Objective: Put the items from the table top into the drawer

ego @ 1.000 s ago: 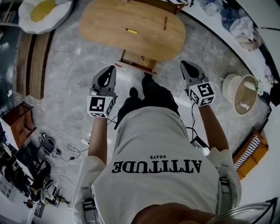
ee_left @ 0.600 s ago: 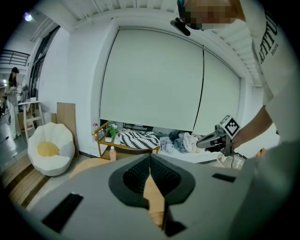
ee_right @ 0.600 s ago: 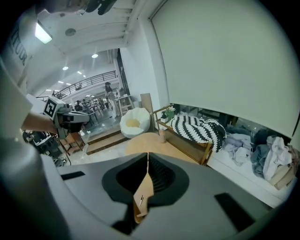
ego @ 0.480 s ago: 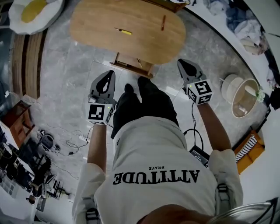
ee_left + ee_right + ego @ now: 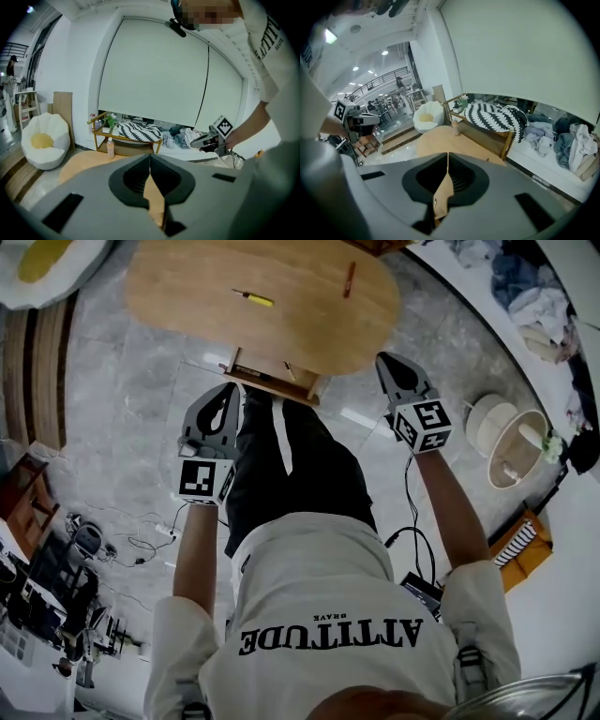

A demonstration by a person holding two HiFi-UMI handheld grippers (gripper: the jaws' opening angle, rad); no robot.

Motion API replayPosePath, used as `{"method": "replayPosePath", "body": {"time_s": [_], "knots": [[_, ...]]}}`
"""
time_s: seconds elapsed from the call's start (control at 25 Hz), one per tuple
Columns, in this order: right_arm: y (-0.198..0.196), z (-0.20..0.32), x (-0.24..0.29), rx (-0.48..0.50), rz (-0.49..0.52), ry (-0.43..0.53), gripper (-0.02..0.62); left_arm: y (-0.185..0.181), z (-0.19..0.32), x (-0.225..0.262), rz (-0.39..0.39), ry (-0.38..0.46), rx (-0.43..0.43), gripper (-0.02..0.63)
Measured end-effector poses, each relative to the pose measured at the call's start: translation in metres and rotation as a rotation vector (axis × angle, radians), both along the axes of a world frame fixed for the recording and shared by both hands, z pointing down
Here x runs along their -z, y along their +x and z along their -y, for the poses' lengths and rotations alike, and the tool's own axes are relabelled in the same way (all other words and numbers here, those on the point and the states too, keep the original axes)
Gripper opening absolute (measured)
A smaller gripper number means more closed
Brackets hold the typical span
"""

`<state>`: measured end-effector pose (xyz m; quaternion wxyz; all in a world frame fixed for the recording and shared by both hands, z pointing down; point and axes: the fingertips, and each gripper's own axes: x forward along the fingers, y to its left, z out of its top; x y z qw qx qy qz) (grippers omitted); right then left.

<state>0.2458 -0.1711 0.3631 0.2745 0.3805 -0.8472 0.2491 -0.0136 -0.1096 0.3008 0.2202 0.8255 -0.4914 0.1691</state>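
Note:
In the head view an oval wooden table (image 5: 309,324) carries a yellow-handled screwdriver (image 5: 255,299) and a thin brown stick-like item (image 5: 349,279). Its drawer (image 5: 267,381) is pulled out from the near edge, with a small item inside (image 5: 289,371). My left gripper (image 5: 231,390) hangs just left of the drawer, shut and empty. On the other side my right gripper (image 5: 385,360) sits beside the table's near right edge, also shut with nothing held. Each gripper view shows closed jaws, left gripper (image 5: 150,155), right gripper (image 5: 448,154), pointing over the table top (image 5: 440,138).
The person's legs in black trousers (image 5: 291,465) stand right before the drawer. A white beanbag (image 5: 37,263) lies far left, a round white basket (image 5: 511,446) at right, cables (image 5: 141,540) on the floor at left. A low shelf with a striped cushion (image 5: 136,131) stands beyond the table.
The person has stepped up to the table, one leg now at the drawer. Both grippers have come down and closer to the table's near edge, still shut.

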Motion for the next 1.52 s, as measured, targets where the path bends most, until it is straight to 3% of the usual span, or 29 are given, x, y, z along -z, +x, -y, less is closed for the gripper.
{"method": "replayPosePath", "body": {"time_s": [0.8,1.12,1.52], "knots": [[-0.013,0.081,-0.189,-0.075,-0.094,-0.129,0.021,-0.025,0.075,-0.160,-0.017,-0.099,-0.024,0.021],[-0.002,0.119,-0.268,-0.086,-0.126,-0.174,0.021,-0.021,0.104,-0.205,-0.046,-0.063,-0.006,0.021],[0.017,0.148,-0.350,-0.144,-0.161,-0.239,0.021,-0.015,0.114,-0.263,-0.062,-0.090,0.009,0.021]]}}
